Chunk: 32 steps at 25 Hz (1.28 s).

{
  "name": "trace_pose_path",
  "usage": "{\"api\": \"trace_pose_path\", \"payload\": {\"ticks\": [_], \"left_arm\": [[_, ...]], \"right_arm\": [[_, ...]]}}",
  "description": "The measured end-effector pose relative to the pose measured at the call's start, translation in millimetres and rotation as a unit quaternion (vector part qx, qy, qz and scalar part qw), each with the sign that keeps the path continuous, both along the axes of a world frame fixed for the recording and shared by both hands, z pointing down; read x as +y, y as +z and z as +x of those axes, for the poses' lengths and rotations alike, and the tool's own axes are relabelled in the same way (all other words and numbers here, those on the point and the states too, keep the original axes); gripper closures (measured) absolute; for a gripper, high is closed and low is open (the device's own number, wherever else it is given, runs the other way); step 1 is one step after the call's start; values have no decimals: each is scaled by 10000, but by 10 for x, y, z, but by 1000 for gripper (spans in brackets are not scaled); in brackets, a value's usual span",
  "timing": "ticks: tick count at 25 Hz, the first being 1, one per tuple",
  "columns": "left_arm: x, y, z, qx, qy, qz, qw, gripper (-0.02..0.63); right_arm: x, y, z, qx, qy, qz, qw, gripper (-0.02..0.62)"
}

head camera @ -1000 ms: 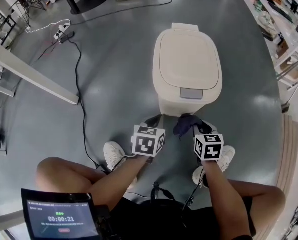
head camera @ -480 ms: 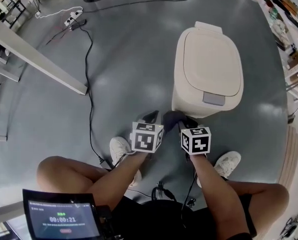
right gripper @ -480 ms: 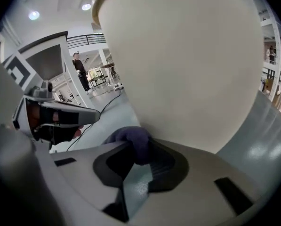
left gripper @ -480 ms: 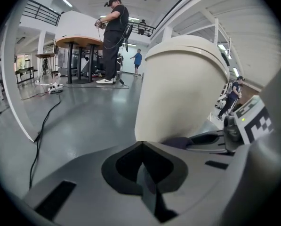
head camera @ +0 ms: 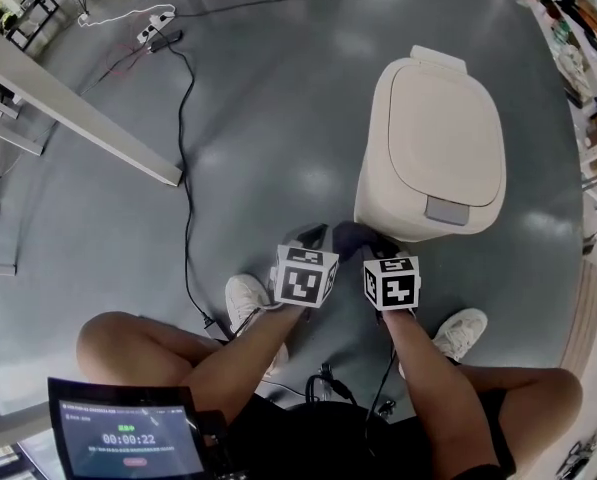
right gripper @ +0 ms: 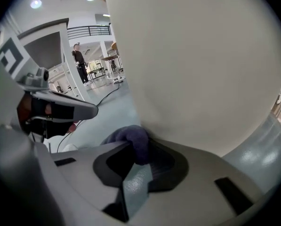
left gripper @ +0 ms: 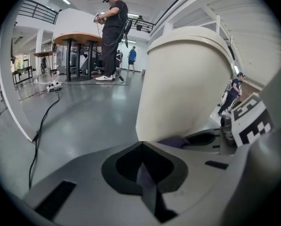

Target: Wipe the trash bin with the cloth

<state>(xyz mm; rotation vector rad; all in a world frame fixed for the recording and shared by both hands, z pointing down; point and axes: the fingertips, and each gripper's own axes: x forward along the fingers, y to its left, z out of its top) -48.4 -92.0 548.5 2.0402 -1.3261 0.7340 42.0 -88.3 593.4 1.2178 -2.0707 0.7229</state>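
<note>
Bin [head camera: 433,148] upright on the floor [head camera: 258,128], lid down. Right gripper [head camera: 376,250] jaws clamped on the purple cloth [head camera: 349,236]; cloth is pressed to the bin's lower front wall. Left gripper [head camera: 313,236] just beside it, jaws together, nothing between them.

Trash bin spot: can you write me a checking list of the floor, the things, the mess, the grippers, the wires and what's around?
Surface: grey shiny floor, bare round the bin.
Job's things: cream trash bin, upright, lid closed; dark purple cloth against its lower wall.
Clutter: nothing seen beside the bin.
Grippers: right gripper shut on the cloth; left gripper shut, empty, beside it.
Cables: black cable running across the floor; white power strip far off.
Surroundings: white beam, shelves, standing person, timer screen.
</note>
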Motion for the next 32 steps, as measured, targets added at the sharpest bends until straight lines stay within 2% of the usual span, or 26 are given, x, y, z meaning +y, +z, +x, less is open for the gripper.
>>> {"api": "trace_pose_path", "payload": {"ticks": [8, 13, 17, 23, 32], "left_arm": [[-3, 348, 95, 98, 306, -306, 9990, 609], [25, 439, 314, 72, 497, -392, 9980, 609], [50, 504, 499, 35, 697, -457, 9965, 609], [66, 603, 751, 43, 929, -516, 9943, 609], [93, 598, 976, -23, 1147, -642, 9913, 609]], "right_arm": [[27, 283, 320, 191, 426, -91, 9989, 529], [58, 358, 642, 177, 741, -189, 9969, 529], [65, 419, 803, 26, 993, -322, 9945, 529], [49, 613, 1020, -521, 1553, -713, 9839, 529], [7, 699, 1264, -320, 1712, -814, 9813, 529]]}}
